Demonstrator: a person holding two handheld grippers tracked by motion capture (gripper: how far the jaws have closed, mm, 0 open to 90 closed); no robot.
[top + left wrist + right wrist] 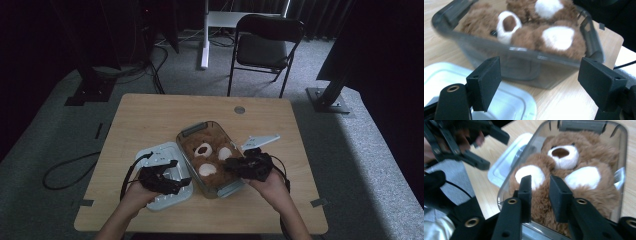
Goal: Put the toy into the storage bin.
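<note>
A brown teddy bear [212, 157] with white muzzle and paws lies on its back in a clear plastic container [200, 127] at the middle of the wooden table. A white lid [160, 152] lies flat to the container's left. My left gripper [181, 172] hovers over that lid, its jaws wide apart and empty. In the left gripper view the left gripper [540, 72] faces the container's side wall [524, 67], with the bear [529, 37] behind it. My right gripper [541, 185] is over the bear's belly [574, 162], jaws a narrow gap apart above the fur.
The container sits at an angle on the table [150, 110], whose far half is bare apart from a round cable grommet [239, 109]. A folding chair [267, 45] stands beyond the table. A cable [65, 172] loops on the carpet at the left.
</note>
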